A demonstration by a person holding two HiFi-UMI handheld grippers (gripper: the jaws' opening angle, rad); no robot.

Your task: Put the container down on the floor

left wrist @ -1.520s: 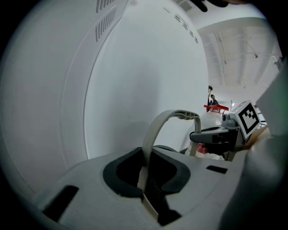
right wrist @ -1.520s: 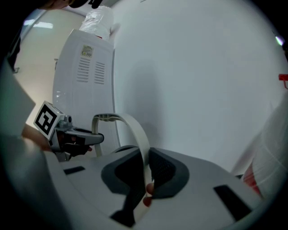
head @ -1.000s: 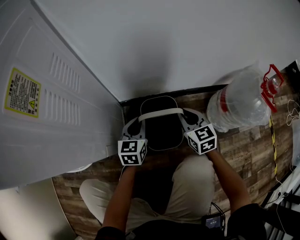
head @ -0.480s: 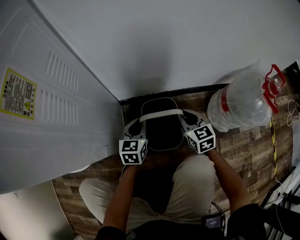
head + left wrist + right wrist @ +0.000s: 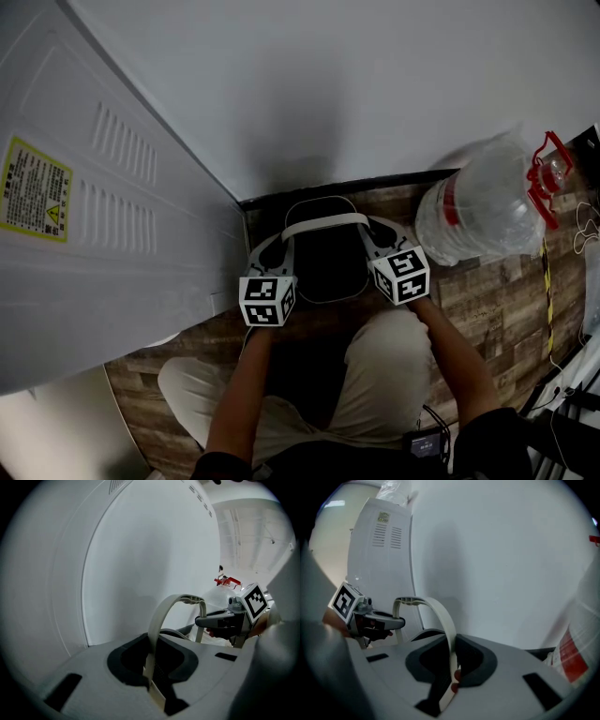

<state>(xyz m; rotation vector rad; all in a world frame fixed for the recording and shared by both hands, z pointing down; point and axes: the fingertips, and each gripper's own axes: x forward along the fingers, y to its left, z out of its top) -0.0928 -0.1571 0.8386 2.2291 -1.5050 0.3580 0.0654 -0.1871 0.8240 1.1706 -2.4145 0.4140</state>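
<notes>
A dark container (image 5: 323, 267) with a white bail handle (image 5: 324, 225) sits low in the corner over the wooden floor (image 5: 487, 291); I cannot tell if it rests on the floor. My left gripper (image 5: 284, 246) is shut on the handle's left leg, and my right gripper (image 5: 367, 234) is shut on its right leg. In the left gripper view the handle strap (image 5: 173, 604) runs down between the jaws of the left gripper (image 5: 152, 667), with the right gripper (image 5: 220, 620) opposite. In the right gripper view the handle strap (image 5: 436, 611) is pinched in the right gripper (image 5: 450, 667), facing the left gripper (image 5: 382, 618).
A white appliance (image 5: 84, 216) stands close on the left and a white wall (image 5: 356, 84) with a dark baseboard lies behind. A large clear water bottle (image 5: 483, 206) with a red handle lies at the right. The person's knees (image 5: 394, 366) are just below the grippers.
</notes>
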